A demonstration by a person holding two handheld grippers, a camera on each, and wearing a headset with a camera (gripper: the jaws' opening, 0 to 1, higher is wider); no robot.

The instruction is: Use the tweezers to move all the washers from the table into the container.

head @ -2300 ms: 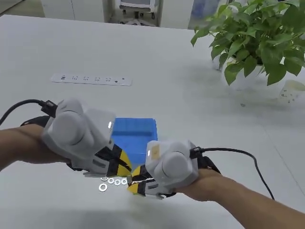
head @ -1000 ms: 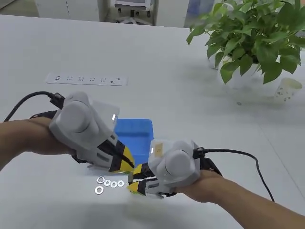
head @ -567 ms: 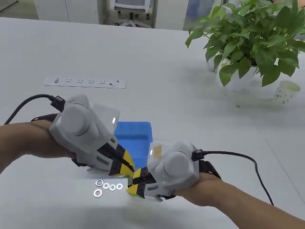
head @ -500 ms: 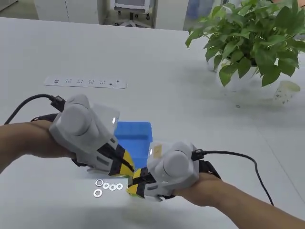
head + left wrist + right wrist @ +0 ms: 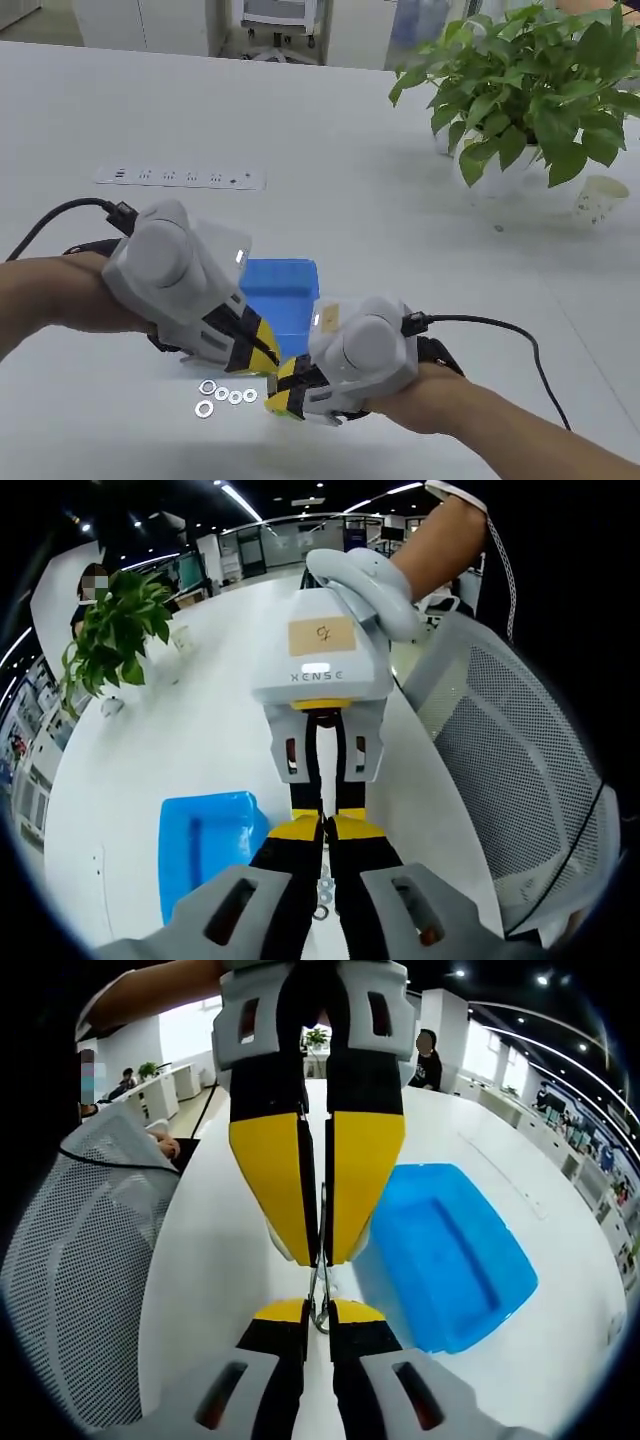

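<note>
Several small metal washers (image 5: pixel 225 396) lie in a short row on the white table, just in front of the blue container (image 5: pixel 285 285). My left gripper (image 5: pixel 262 356) and right gripper (image 5: pixel 285 392) meet tip to tip right beside them. In the right gripper view thin steel tweezers (image 5: pixel 318 1280) run from my right gripper (image 5: pixel 318 1312) forward into the yellow jaws of the left gripper (image 5: pixel 316 1240); both sets of jaws are closed on them. The left gripper view has my left gripper (image 5: pixel 321 830) facing the right gripper (image 5: pixel 322 805), with washers (image 5: pixel 321 898) below and the container (image 5: pixel 200 850) to the left.
A white power strip (image 5: pixel 180 178) lies further back on the left. A potted plant (image 5: pixel 530 90) and a paper cup (image 5: pixel 598 198) stand at the back right. Cables trail from both grippers. A mesh chair (image 5: pixel 520 780) is behind the table edge.
The head view has shifted a little. My left gripper lifted slightly, then settled back down with its tips against the right gripper's. The washers lie where they were.
</note>
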